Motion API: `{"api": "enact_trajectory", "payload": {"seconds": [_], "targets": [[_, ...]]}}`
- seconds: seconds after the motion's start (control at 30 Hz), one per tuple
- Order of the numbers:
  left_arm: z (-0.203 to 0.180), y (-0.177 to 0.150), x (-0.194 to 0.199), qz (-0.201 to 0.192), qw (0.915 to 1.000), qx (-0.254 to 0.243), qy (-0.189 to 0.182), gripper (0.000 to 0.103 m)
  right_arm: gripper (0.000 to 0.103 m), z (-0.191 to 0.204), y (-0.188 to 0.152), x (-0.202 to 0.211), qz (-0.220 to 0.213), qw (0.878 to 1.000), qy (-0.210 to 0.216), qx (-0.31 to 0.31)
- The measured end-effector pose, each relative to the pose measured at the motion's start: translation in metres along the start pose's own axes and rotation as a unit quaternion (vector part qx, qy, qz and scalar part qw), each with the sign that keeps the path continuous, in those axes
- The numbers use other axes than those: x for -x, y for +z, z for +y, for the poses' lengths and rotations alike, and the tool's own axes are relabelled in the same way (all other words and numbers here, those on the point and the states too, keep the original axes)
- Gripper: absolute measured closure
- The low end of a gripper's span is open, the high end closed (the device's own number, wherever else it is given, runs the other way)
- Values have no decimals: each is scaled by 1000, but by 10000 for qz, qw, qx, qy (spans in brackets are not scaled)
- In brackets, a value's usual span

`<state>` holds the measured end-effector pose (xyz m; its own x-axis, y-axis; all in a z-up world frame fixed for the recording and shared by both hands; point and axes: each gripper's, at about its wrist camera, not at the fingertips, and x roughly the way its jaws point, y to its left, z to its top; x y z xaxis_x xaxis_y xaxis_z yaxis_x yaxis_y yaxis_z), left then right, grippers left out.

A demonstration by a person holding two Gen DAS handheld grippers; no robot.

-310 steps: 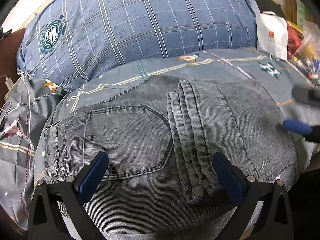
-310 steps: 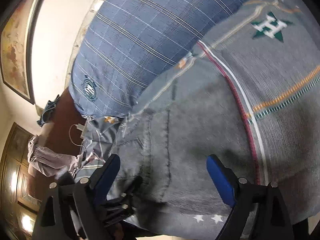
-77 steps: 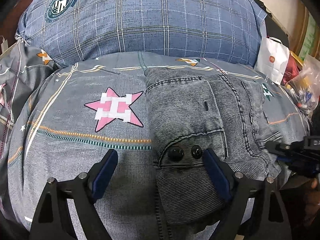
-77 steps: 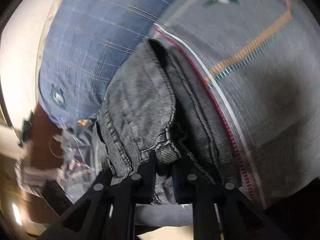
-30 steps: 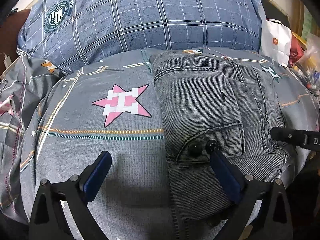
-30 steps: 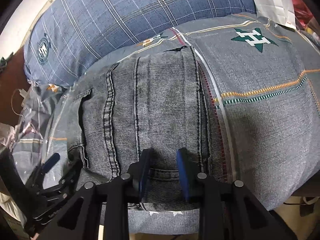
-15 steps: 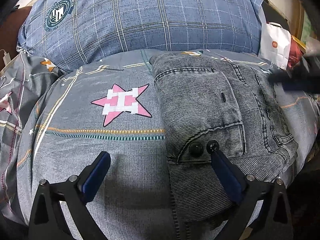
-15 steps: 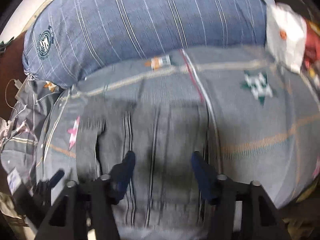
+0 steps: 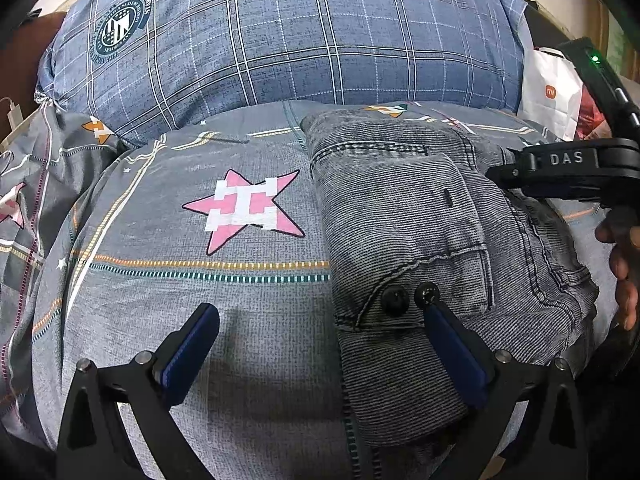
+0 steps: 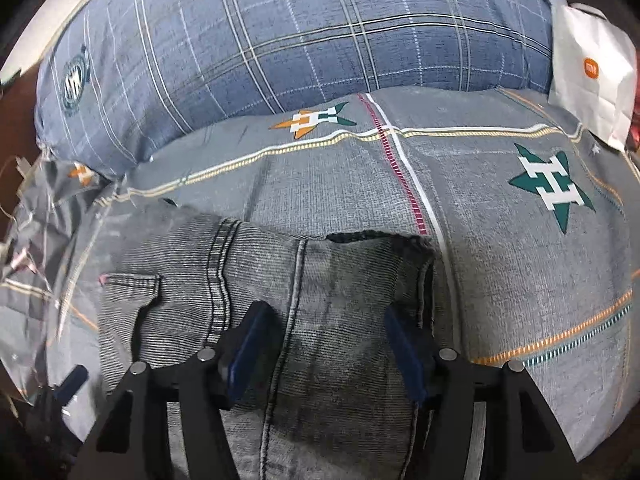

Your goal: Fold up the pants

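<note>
The grey corduroy pants (image 9: 420, 232) lie folded into a compact bundle on the grey patterned bed sheet (image 9: 160, 280), with two black buttons facing me. My left gripper (image 9: 320, 320) is open and empty; its right finger hovers over the bundle's near left part, its left finger over bare sheet. In the right wrist view the pants (image 10: 328, 304) lie just under my right gripper (image 10: 328, 340), which is open and empty above them. The right gripper's body also shows in the left wrist view (image 9: 560, 168), above the bundle's right side.
A large blue plaid pillow (image 9: 300, 40) lies along the far side of the bed. A white paper bag (image 10: 596, 72) and other clutter stand at the far right. The sheet has a pink star (image 9: 248, 208) and a green star (image 10: 552, 184).
My right gripper has opened, let go of the pants and lifted above the bundle. The pants stay folded in place. My left gripper has barely moved.
</note>
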<state>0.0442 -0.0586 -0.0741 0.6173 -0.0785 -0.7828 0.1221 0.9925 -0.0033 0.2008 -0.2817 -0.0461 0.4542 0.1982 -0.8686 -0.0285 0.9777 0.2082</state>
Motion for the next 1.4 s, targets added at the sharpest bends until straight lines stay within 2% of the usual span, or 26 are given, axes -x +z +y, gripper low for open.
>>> {"api": "enact_trajectory", "payload": {"seconds": [0.1, 0.17, 0.23, 0.27, 0.33, 0.4, 0.57, 0.67, 0.73, 0.83, 0.93, 0.97, 1.0, 1.1, 1.13, 1.2, 1.23, 1.3, 1.4], "targets": [[1, -1, 1, 14, 10000, 24, -2, 0, 38, 5, -1, 18, -142, 9997, -179, 80], [1, -1, 1, 27, 10000, 12, 0, 0, 38, -5, 1, 44, -359, 9987, -362, -50], [0, 1, 0, 88, 10000, 27, -7, 0, 31, -20, 5, 49, -335, 9975, -548, -310], [1, 2, 0, 133, 9999, 52, -14, 0, 31, -27, 4, 51, -241, 9971, -540, -475], [2, 4, 1, 183, 9998, 82, -47, 0, 31, -28, -3, 60, -371, 9978, -281, -473], [6, 6, 4, 222, 9995, 139, -160, 1, 31, -23, -11, 67, -479, 9978, -216, -392], [33, 14, 27, -32, 9957, 827, -415, 1, 31, -9, -24, 73, -623, 9977, 96, -257], [45, 16, 32, -50, 9944, 1014, -284, 1, 31, 4, -26, 69, -675, 9977, -69, 41], [48, 16, 31, -37, 9939, 1067, -274, 1, 31, 8, -30, 57, -549, 9981, -255, 135], [40, 13, 27, 15, 9954, 931, -207, 1, 31, 11, -40, 29, -84, 9983, -470, 337], [10, 4, 5, 423, 9990, 133, 34, 1, 31, 9, -43, 34, -181, 9986, -427, 247], [7, 1, 6, 278, 9995, 35, 140, 0, 31, 9, -42, 40, -232, 9985, -446, 221], [6, 0, 9, 118, 9997, 20, 192, 0, 31, 10, -42, 49, -341, 9981, -456, 238], [8, -1, 8, 154, 9997, 87, 163, 0, 31, 17, -50, 67, -560, 9968, -428, 369], [9, -1, 8, 175, 9997, 101, 128, 0, 30, 18, -55, 64, -495, 9965, -502, 454], [10, -1, 7, 202, 9997, 137, 99, 0, 29, 17, -68, 40, -65, 9951, -771, 610], [9, -1, 7, 215, 9996, 146, 89, 0, 29, 13, -74, 31, 41, 9960, -719, 534], [9, 0, 9, 189, 9997, 126, 68, 1, 24, 5, -74, 36, -72, 9975, -637, 314], [17, 4, 17, 193, 9989, 389, -163, 1, 24, 3, -72, 43, -154, 9976, -612, 292]]}}
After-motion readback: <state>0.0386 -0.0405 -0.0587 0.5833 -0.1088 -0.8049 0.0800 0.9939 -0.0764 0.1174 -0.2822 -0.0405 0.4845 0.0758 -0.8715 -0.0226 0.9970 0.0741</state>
